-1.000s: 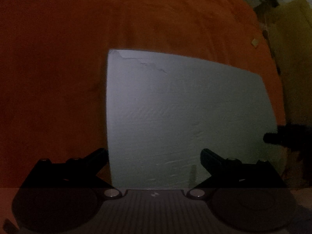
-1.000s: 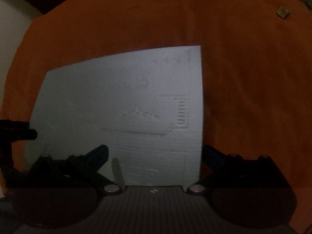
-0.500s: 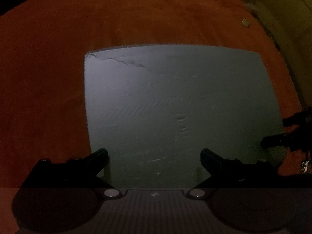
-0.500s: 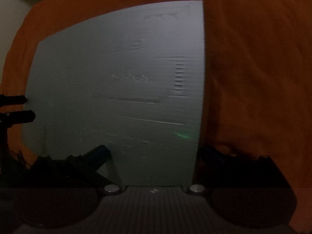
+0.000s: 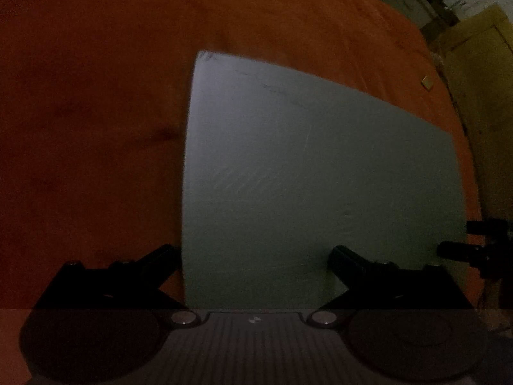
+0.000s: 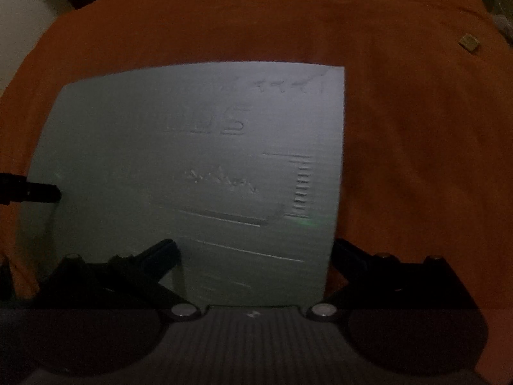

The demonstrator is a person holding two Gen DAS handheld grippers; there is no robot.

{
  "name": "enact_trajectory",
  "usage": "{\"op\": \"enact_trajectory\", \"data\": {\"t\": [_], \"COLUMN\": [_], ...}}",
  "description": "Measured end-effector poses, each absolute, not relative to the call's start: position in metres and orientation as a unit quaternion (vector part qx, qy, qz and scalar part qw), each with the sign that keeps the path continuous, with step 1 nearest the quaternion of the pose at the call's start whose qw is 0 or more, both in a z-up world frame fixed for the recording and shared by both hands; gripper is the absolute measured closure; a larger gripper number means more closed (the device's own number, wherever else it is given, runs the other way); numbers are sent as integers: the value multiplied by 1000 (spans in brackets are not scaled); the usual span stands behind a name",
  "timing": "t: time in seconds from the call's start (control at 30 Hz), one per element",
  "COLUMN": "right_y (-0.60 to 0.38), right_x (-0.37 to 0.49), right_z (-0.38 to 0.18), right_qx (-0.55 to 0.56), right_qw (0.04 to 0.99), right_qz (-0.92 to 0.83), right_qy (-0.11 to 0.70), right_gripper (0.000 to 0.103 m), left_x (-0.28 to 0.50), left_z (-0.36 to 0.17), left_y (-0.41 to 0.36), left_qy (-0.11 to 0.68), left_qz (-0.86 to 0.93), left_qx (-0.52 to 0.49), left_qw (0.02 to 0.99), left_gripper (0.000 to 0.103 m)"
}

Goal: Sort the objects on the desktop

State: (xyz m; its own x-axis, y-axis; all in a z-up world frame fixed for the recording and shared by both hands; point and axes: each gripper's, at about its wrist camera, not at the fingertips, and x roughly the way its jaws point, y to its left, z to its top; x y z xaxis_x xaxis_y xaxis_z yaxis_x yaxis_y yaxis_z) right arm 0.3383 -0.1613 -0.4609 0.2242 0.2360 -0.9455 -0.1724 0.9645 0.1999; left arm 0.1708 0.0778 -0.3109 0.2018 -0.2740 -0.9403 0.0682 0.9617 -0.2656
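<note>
A pale grey flat board lies on an orange cloth. My left gripper hangs open at its near left corner, the left finger just outside the board's left edge and the right finger over its face. In the right wrist view the board shows pressed-in lettering and lines. My right gripper is open at the near right corner, its left finger casting a shadow on the board. Each gripper shows in the other's view at the board's side: right gripper, left gripper. Contact with the board cannot be told.
The scene is very dim. A small tan block sits on the cloth far right, also visible as the tan block. A yellowish panel stands past the cloth's right edge. A pale wall shows at the far left.
Half a second ago the board filled more of both views, tilted differently. Now it sits lower and smaller, much as one second ago. Both grippers stay open.
</note>
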Motion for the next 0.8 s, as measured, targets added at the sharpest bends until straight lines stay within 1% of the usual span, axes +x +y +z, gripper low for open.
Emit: {"op": "enact_trajectory", "data": {"t": [0.27,0.33,0.4,0.47,0.67,0.8], "right_y": [-153,-154,-153,-150,-140,-132], "right_x": [339,331,326,326,335,331], "right_z": [-459,-469,-473,-475,-466,-467], "right_qx": [42,40,42,45,66,82], "right_qw": [795,808,817,818,800,810], "right_qz": [108,114,117,117,94,75], "right_qy": [596,577,562,561,589,576], "right_gripper": [0,0,0,0,0,0], "left_x": [172,168,141,130,125,124], "left_z": [-307,-303,-288,-284,-285,-273], "left_y": [59,74,108,114,115,110], "left_qy": [623,614,606,597,593,605], "left_qz": [-100,-102,-105,-105,-102,-87], "left_qx": [-78,-81,-80,-79,-83,-74], "left_qw": [772,778,785,791,795,788], "left_gripper": [0,0,0,0,0,0]}}
